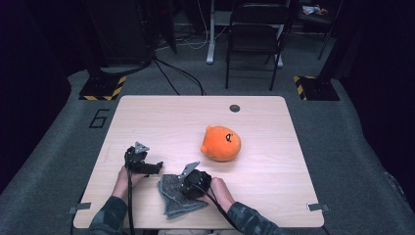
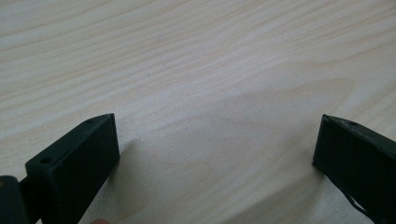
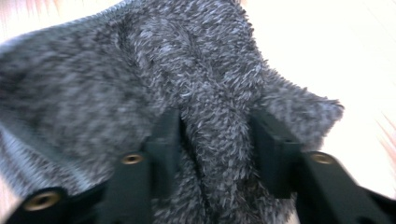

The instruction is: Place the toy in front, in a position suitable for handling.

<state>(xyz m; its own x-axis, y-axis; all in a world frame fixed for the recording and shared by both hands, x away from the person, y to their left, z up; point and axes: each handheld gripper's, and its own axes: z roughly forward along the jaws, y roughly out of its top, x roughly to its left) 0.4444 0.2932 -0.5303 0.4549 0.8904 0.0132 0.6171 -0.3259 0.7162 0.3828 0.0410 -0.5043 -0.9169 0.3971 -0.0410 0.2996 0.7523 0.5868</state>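
A grey fuzzy cloth [image 1: 172,204] lies crumpled near the table's front edge, and in the right gripper view this grey cloth [image 3: 93,84] is seen from very close. My right gripper [image 1: 185,189] points down onto it. Between the two black jaws of my right gripper [image 3: 217,144] a raised fold of the cloth is pinched, with the pads pressing into it. To the left of the cloth, my left gripper [image 1: 155,168] rests low over bare wood. My left gripper [image 2: 217,140] holds its jaws wide apart with nothing between them.
An orange round plush toy [image 1: 220,143] sits in the middle of the light wooden table [image 1: 147,117], beyond the right gripper. A dark round hole [image 1: 235,108] marks the far edge. A folding chair [image 1: 254,34] and cables stand on the floor behind.
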